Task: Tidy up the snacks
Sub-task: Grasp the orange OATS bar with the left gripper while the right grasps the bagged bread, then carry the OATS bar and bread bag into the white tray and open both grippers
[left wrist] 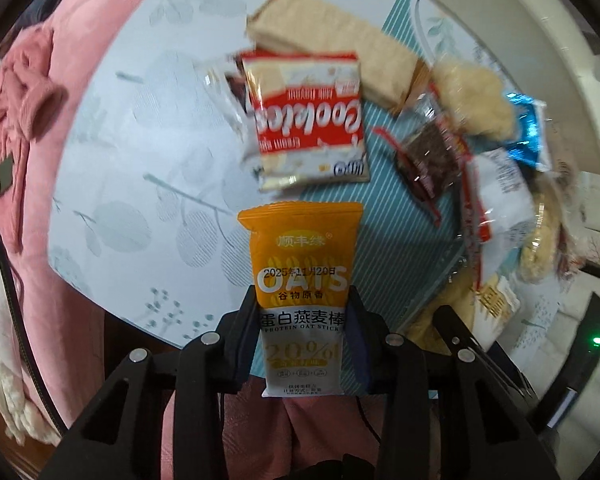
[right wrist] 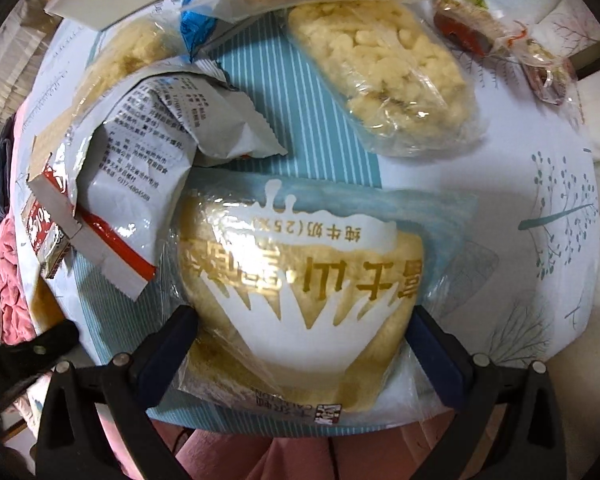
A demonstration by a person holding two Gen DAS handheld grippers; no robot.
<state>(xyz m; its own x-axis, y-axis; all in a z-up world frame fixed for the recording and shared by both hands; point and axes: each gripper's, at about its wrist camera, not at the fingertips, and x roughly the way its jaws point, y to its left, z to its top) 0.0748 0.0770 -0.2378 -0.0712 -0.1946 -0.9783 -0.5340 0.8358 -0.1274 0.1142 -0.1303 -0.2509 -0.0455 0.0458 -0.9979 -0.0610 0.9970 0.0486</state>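
My left gripper is shut on an orange and white oat stick packet, held upright above the table. Beyond it lies a red and white Cookies packet and a tan wafer pack. My right gripper has its jaws around a wrapped yellow cake in a white and blue printed bag, touching both sides. A clear bag of pale puffed snack lies beyond, and a crumpled white printed bag to the left.
The round table has a pale leaf-print cloth with a teal striped band. A heap of mixed snack packets lies at the right. Pink bedding lies left of the table. A white chair back stands far right.
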